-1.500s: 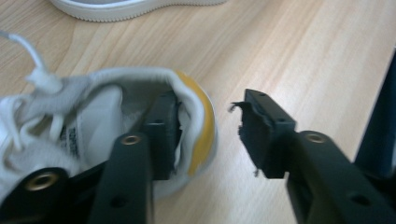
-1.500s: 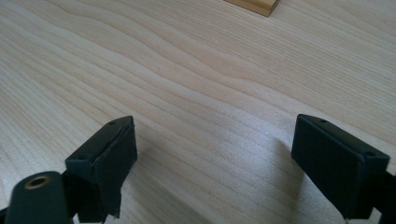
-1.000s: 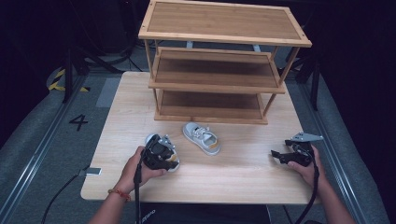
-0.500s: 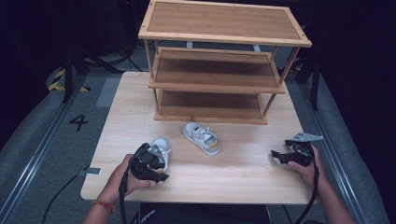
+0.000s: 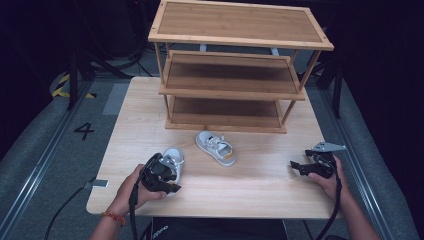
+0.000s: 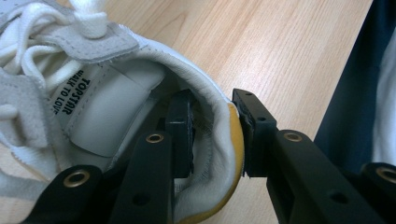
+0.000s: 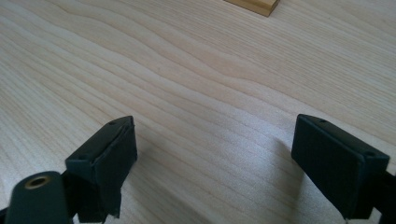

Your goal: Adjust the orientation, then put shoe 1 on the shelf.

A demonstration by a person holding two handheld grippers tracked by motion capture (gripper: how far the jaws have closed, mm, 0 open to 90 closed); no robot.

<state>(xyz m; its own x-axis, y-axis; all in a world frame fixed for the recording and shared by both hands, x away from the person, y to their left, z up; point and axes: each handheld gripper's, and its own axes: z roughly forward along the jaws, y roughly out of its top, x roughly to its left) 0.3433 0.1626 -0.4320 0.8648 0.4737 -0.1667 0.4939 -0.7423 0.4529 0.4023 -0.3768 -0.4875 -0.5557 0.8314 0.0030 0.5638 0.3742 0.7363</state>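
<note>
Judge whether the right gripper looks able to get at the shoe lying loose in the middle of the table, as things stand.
Probably yes. The right gripper rests on the table with its jaws open, and only bare wood lies between it and the loose shoe. The left gripper, clamped on the other shoe, is off to the side.

A three-tier rack (image 5: 235, 65) is parked at the far middle of the table (image 5: 260, 185), upper centre of the frame. One shoe (image 5: 216, 148) is set just in front of its bottom shelf. A second shoe (image 5: 173, 159) is found lower left, with its heel collar pinched by the left gripper (image 5: 167, 175). The right gripper (image 5: 298, 167) is rested at the lower right edge, well apart from both shoes.
</note>
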